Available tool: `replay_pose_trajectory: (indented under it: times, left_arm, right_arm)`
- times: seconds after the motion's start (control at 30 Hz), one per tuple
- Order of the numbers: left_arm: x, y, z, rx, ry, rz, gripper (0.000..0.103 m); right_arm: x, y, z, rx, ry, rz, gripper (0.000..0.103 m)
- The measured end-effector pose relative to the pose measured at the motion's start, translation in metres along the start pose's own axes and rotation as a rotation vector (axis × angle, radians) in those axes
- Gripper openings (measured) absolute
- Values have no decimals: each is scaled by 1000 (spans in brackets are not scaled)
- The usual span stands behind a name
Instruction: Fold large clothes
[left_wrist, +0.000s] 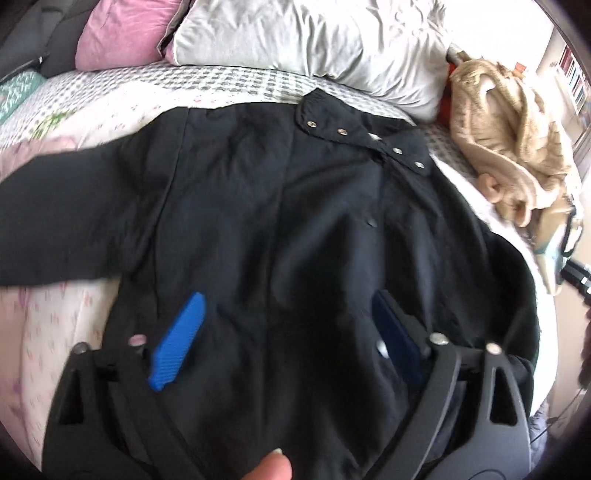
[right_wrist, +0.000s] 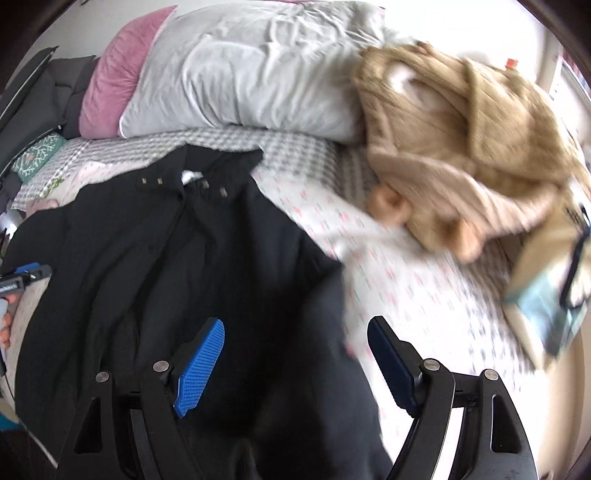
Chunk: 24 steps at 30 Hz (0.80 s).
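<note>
Daylight floods in from the far right of both grippers, blowing out the wall and bedding there. The black snap-collared coat (left_wrist: 295, 229) reads as near-featureless dark. Motion blur smears the right wrist view, worst on the tan fuzzy garment (right_wrist: 469, 147). Fisheye curvature bends the edges, and dark vignetting fills the corners.

You had one black coat (left_wrist: 277, 229), one tan coat (right_wrist: 472, 147), two pillows: one white (right_wrist: 243, 77), one pink (right_wrist: 110, 77). Four collar snaps (left_wrist: 341, 132), two grippers: left (left_wrist: 291, 332), right (right_wrist: 295, 332).
</note>
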<state>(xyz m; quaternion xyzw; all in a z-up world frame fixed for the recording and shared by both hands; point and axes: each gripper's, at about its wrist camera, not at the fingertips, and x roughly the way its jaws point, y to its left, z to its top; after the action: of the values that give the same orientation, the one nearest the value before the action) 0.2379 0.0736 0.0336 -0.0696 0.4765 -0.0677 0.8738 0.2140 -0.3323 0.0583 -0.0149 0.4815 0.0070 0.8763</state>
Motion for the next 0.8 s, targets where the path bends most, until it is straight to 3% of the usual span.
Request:
replay_pose_trajectory:
  times: [0.17,0.33,0.47,0.6,0.7,0.8]
  left_arm:
    - [-33,-16,-42,-3,-15,-22,102]
    - [-47,-27,-85,-11,-43,-40,102]
    - [-33,-25,-123,-18,-18,-91,102]
    - [-19,-32,-143,101,38,-30,102]
    - [-20,-37,-147,149,6,-24,102]
    - [-15,-37,-149,134,32,-28,102]
  right_arm:
    - [-20,-22,-69,67,50,3,81]
    - [-7,-24,-128,143,142,23,81]
    - [0,-24,-170,254,185,122,80]
    - [-5,-26,-190,332,185,262,71]
    - [-12,-30,-193,356,133,250,68]
    - [-14,-43,-188,418,87,201,67]
